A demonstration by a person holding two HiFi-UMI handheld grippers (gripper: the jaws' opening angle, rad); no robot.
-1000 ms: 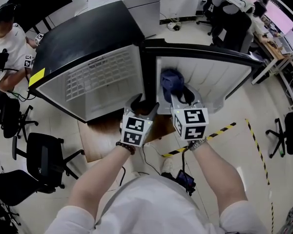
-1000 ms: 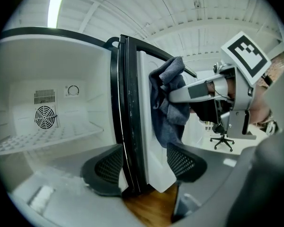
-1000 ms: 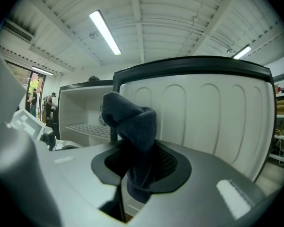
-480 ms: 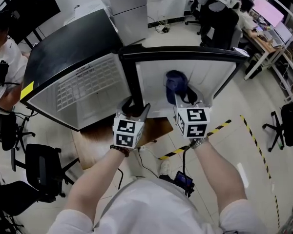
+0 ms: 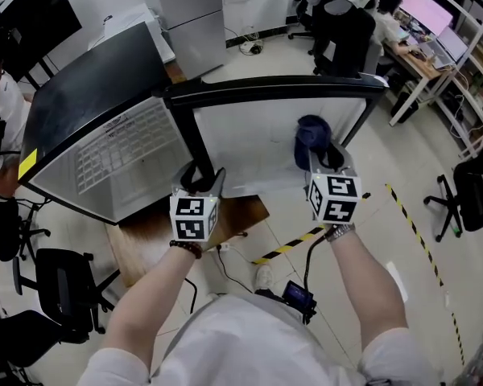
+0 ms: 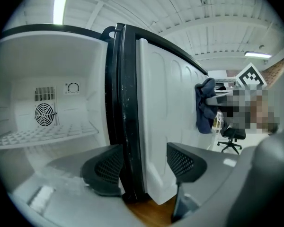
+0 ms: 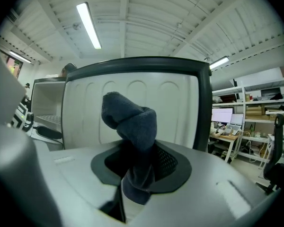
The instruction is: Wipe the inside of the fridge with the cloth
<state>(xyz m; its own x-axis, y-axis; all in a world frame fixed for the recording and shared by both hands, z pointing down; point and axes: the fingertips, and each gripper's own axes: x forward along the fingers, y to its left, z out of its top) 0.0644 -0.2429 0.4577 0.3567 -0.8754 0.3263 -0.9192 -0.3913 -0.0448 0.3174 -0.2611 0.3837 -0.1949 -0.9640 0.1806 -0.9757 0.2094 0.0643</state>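
right tongs, cloth slid rightward along door

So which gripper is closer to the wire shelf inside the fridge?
Left: the left gripper clamps the door at its edge beside the wire shelf; the right gripper holds the cloth farther along it.

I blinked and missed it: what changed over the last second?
The right tool, shut on the cloth, slid it rightward across the door's inner panel, away from the hinge side. The left tool stayed astride the door's black hinge-side edge, and the fridge stayed open.
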